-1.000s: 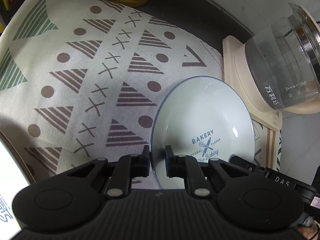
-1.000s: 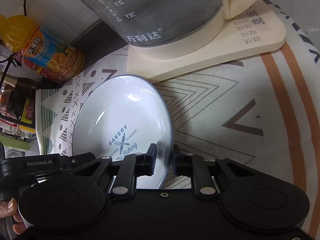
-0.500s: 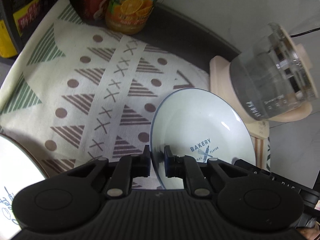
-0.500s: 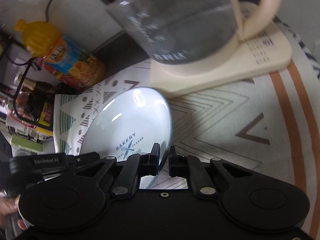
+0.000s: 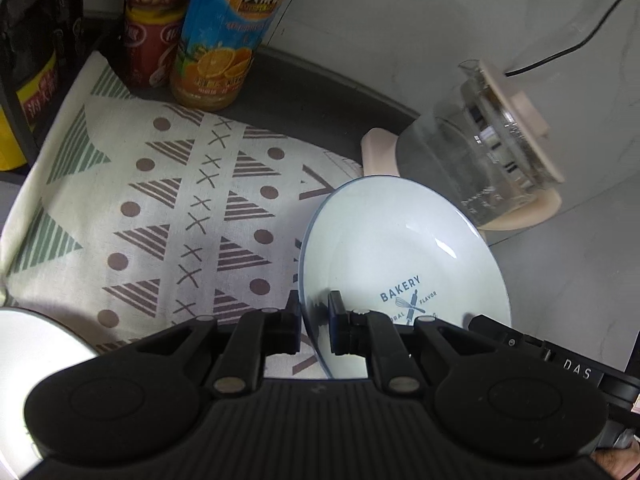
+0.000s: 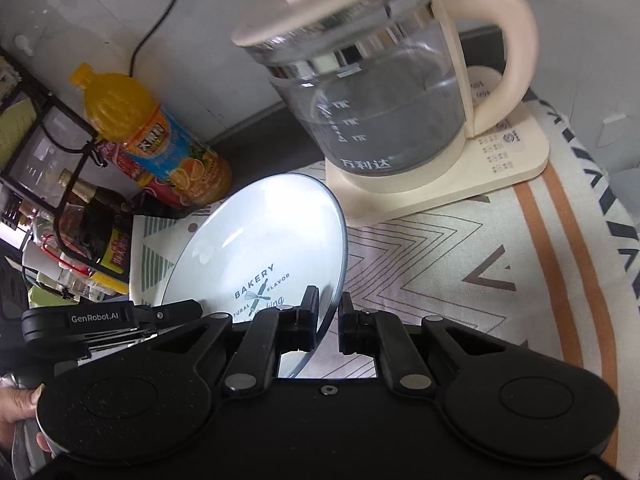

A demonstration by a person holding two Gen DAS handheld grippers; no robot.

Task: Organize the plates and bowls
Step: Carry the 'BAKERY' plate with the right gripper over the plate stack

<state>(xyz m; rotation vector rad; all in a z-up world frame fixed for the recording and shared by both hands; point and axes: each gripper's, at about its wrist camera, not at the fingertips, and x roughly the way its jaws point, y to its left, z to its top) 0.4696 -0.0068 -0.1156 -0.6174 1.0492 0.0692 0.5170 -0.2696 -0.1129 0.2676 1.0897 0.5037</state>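
Since a second ago we have lifted the plate [image 5: 404, 256] clear of the patterned cloth [image 5: 180, 208], so more of the bottles behind shows. Our left gripper [image 5: 314, 326] pinches its left rim and our right gripper [image 6: 328, 322] its right rim, fingers [image 6: 310, 320] clamped on the edge. It hangs tilted just before the glass kettle [image 6: 384, 108].

Black hand-held gripper [image 5: 314, 324], silver screws

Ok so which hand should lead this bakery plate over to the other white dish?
Probably left. Both the left gripper and right gripper clamp the bakery plate, but the other white dish lies on the left gripper's side.
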